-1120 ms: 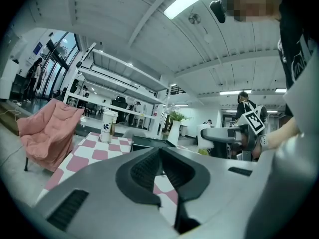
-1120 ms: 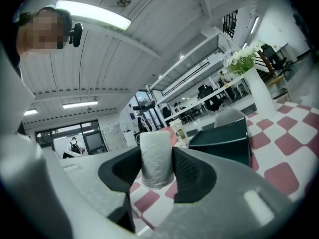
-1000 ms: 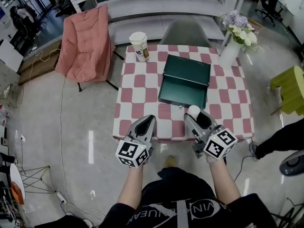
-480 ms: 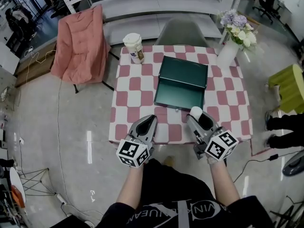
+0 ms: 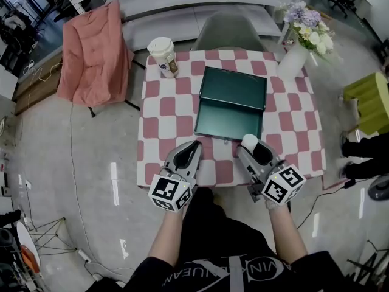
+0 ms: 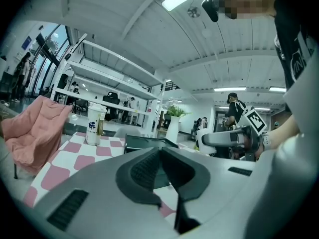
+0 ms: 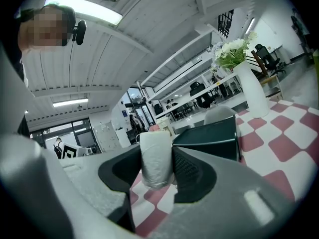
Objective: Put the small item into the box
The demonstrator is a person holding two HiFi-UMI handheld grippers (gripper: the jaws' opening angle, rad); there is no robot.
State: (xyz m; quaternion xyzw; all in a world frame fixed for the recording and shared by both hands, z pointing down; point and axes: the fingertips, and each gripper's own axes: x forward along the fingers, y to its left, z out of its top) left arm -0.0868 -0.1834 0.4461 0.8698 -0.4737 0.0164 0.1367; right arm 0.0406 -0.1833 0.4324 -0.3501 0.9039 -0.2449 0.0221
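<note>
The red-and-white checked tabletop (image 5: 167,108) lies ahead of both claws. The dark green open box (image 5: 234,99) sits just beyond my right claw (image 5: 251,148), which is nearer to it than my left claw (image 5: 189,149). The left claw is pressed together on nothing. The right claw pinches the small white paper roll (image 7: 156,156), roughly upright.

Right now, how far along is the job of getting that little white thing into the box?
About halfway. Done: the right gripper has its fingers closed on the small white roll, and the green box lies open on the table. In hand: the roll is held just short of the box. Left: carry it over the box and let go. The left gripper is shut, empty.
</note>
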